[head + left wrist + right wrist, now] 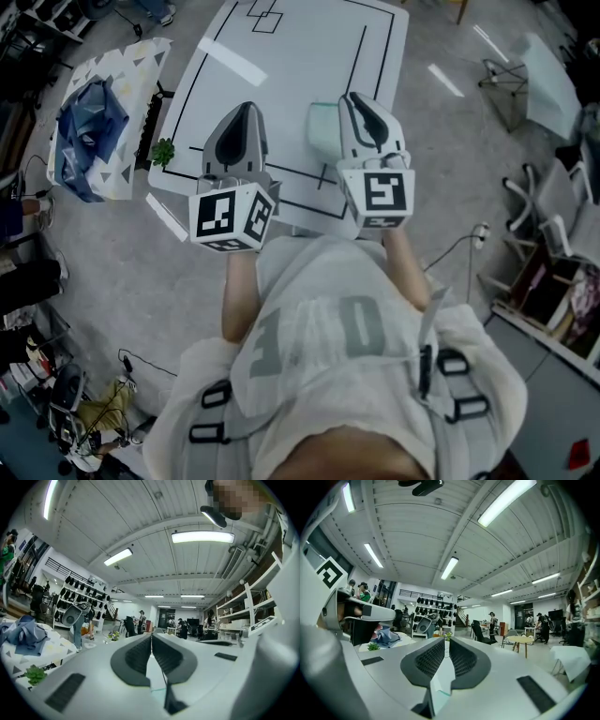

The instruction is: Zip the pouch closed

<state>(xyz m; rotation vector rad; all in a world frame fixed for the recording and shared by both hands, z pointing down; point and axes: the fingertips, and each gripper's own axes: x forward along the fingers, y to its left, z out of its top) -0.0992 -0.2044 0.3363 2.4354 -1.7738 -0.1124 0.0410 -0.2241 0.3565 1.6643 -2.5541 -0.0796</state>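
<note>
The pouch (322, 128) lies on the table (281, 56) between the grippers. The left gripper (247, 108) has its fingers pressed together; the right gripper (355, 97) has them barely apart. Both are empty. A good approach would be to pin one end of the pouch, then pinch the zipper pull.

The table (291, 75) looks smooth, glossy white, the pale pouch (323, 131) soft and matt, the blue cloth (89, 122) matt.
</note>
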